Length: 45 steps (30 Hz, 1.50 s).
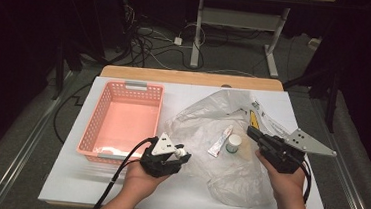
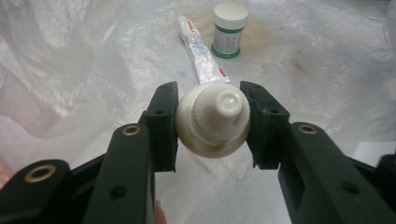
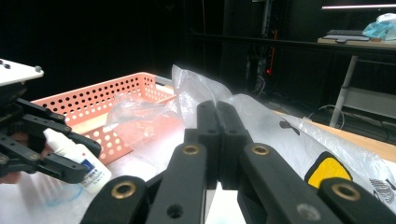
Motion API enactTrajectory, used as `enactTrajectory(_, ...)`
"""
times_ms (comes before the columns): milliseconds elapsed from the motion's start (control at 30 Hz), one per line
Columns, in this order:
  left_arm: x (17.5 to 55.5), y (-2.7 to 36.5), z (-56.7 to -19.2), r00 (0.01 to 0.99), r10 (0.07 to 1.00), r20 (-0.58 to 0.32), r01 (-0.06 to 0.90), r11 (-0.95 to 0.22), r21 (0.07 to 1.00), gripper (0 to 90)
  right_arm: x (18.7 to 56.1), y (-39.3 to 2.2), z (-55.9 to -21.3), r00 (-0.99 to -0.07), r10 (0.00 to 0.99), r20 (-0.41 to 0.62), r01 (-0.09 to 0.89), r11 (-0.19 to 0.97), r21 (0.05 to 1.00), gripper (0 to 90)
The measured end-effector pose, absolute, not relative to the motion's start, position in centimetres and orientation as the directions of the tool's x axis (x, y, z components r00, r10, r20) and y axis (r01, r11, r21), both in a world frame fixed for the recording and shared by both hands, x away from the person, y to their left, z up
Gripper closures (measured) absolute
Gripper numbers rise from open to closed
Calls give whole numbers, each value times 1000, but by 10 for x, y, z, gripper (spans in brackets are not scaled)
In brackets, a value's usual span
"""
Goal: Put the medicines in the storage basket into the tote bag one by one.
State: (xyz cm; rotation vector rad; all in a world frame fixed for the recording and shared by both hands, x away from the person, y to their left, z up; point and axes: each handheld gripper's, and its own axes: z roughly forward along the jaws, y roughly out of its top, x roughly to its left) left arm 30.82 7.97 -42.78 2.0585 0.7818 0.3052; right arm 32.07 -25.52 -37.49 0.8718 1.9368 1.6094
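Observation:
My left gripper (image 1: pixel 181 155) is shut on a small white bottle (image 2: pixel 215 122), jaws gripping its shoulder with the cap pointing away, just right of the pink basket (image 1: pixel 125 85). The right gripper view shows that bottle (image 3: pixel 79 161) with a blue-printed label, lying level in the left gripper (image 3: pixel 70 156). A clear plastic bag (image 1: pixel 207 117) lies spread over the table's middle. A white tube (image 1: pixel 219 141) and a white-lidded jar (image 1: pixel 233 143) rest on it. My right gripper (image 1: pixel 250 131) is shut at the bag's right part, and the film (image 3: pixel 261 116) peaks up at its tips.
The pink perforated basket (image 3: pixel 93 95) stands at the table's left with nothing visible in it. A yellow-and-black print (image 3: pixel 327 170) shows on the bag near my right gripper. Cables trail from both grippers toward the front edge. Beyond the table are dark floor, cords and desk legs.

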Motion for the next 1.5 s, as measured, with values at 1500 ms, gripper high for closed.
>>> enactTrajectory(1500,397,-14,-443,751,660,-10,408,-451,794,576,330,-249,-374,-701,711,55,167,88,982,900)
